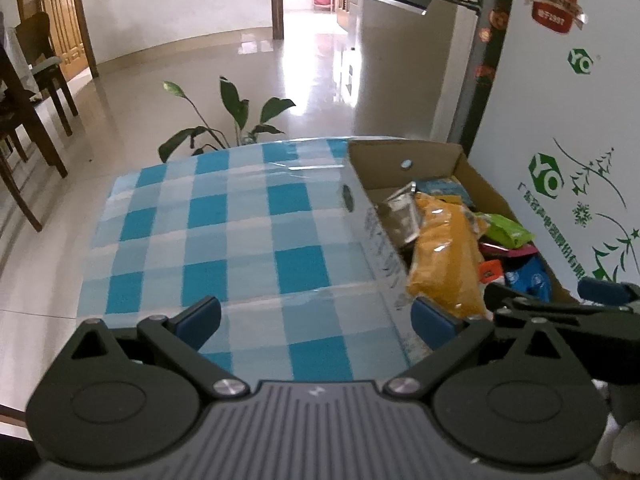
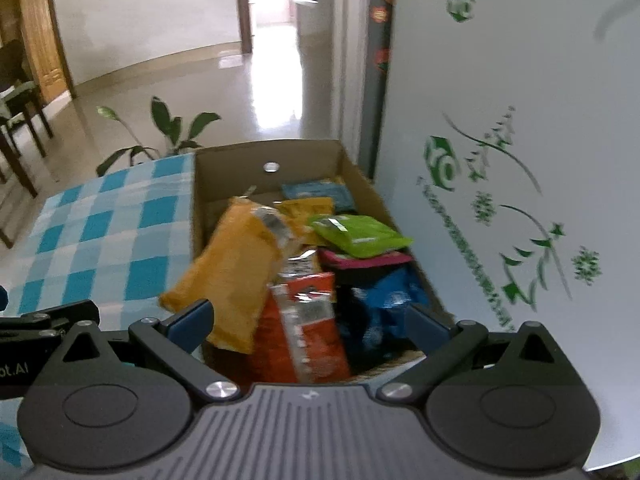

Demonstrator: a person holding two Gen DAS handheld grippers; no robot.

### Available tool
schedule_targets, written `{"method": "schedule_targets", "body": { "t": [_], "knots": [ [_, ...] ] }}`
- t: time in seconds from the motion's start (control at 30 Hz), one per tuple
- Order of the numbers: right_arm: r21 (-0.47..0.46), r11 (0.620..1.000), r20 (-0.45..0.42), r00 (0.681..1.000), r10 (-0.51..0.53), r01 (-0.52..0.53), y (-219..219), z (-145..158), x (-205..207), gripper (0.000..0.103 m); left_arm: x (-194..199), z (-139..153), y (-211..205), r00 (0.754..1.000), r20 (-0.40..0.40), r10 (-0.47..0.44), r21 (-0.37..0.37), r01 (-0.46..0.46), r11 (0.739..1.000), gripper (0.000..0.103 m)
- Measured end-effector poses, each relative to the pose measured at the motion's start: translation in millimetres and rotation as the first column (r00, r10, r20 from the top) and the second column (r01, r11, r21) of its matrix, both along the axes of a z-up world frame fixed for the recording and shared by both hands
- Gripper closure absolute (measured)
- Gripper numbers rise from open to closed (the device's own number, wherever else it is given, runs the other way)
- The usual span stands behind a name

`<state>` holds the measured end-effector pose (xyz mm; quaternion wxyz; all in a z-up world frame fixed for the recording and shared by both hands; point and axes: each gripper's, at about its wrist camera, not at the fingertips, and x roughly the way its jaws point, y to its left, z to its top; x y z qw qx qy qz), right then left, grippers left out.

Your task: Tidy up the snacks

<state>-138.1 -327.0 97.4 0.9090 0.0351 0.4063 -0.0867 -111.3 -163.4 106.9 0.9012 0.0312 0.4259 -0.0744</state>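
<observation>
A cardboard box [image 2: 224,160] full of snack packets stands on the right side of a table with a blue checked cloth [image 1: 240,240]. In the right wrist view a large yellow packet [image 2: 232,268], an orange-red packet [image 2: 308,328], a green packet [image 2: 356,236] and a blue packet [image 2: 392,300] lie in it. The box [image 1: 404,152] and the yellow packet [image 1: 444,264] also show in the left wrist view. My left gripper [image 1: 316,320] is open and empty above the cloth, left of the box. My right gripper [image 2: 308,320] is open and empty above the box's near end.
A white freezer cabinet [image 2: 500,140] with green print stands right against the box. A potted plant [image 1: 224,128] is beyond the table's far edge. Dark wooden chairs [image 1: 28,112] stand at the far left on the tiled floor.
</observation>
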Motion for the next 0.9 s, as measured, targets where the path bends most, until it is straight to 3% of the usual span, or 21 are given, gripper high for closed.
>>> {"method": "schedule_targets", "body": {
  "t": [0.27,0.5,0.67,0.9],
  "knots": [
    [0.014,0.992,0.026,0.992,0.123,-0.124,48.9,-1.6,5.8,0.0,-10.8,8.2,46.6,0.999,0.046,0.008,0.044,-0.01,0.999,0.002],
    [0.009,0.969,0.009,0.969,0.247,-0.247,106.9,-11.0,5.6,0.0,-12.8,6.7,106.6,0.999,0.031,0.04,0.055,-0.042,0.998,0.002],
    [0.03,0.952,-0.036,0.952,0.305,-0.304,147.9,-32.0,2.0,0.0,-3.9,-2.3,144.3,0.997,0.008,0.074,0.085,-0.074,0.994,0.002],
    [0.083,0.95,-0.098,0.946,0.309,-0.301,183.2,-76.3,9.7,0.0,7.8,-20.2,162.8,0.998,-0.038,0.05,0.096,-0.046,0.994,0.001]
  ]
}}
